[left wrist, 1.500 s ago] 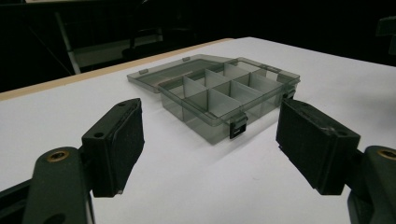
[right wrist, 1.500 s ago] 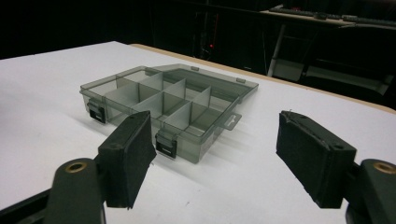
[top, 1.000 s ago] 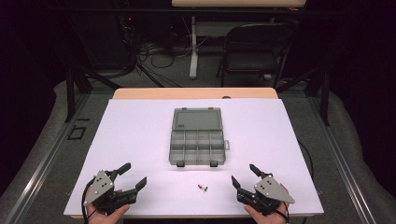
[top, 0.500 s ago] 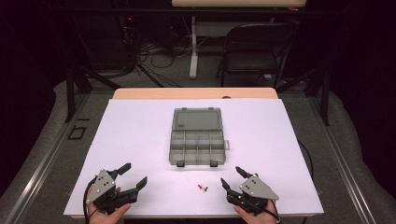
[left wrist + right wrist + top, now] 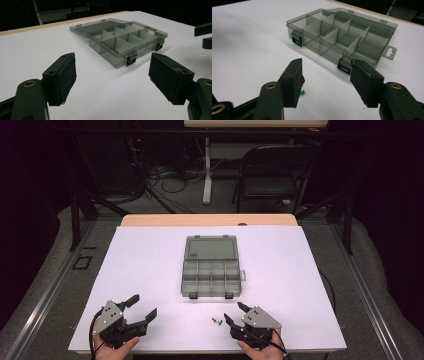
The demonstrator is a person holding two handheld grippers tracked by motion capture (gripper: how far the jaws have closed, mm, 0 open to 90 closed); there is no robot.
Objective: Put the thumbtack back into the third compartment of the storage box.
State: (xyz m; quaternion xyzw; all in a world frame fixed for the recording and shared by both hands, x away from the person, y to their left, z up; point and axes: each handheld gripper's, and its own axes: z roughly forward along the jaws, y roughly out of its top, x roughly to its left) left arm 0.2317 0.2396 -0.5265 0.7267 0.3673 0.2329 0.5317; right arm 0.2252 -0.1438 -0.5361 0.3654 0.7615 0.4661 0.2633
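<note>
A smoky clear organiser box [image 5: 212,270] lies open mid-table, its lid flat behind its empty compartments. Two tiny pieces, one red and one green [image 5: 216,322], lie on the white sheet in front of it. My right gripper [image 5: 234,312] rests just right of them, open; its jaws have just been closing, with no pad pressing on anything. In the right gripper view [image 5: 327,62] the green piece [image 5: 302,92] peeks out beside the left jaw, partly hidden by it. My left gripper [image 5: 144,305] sits open and empty at the front left, facing the box [image 5: 125,42].
A white sheet [image 5: 150,265] covers the table, with a wooden strip [image 5: 210,220] at its far edge. A chair [image 5: 272,175] and cables stand on the floor beyond. The other gripper's jaws [image 5: 203,35] show at the right edge of the left gripper view.
The right gripper has slid left along the front of the table toward the small pieces, and its jaws stand narrower. The left gripper has stayed where it was.
</note>
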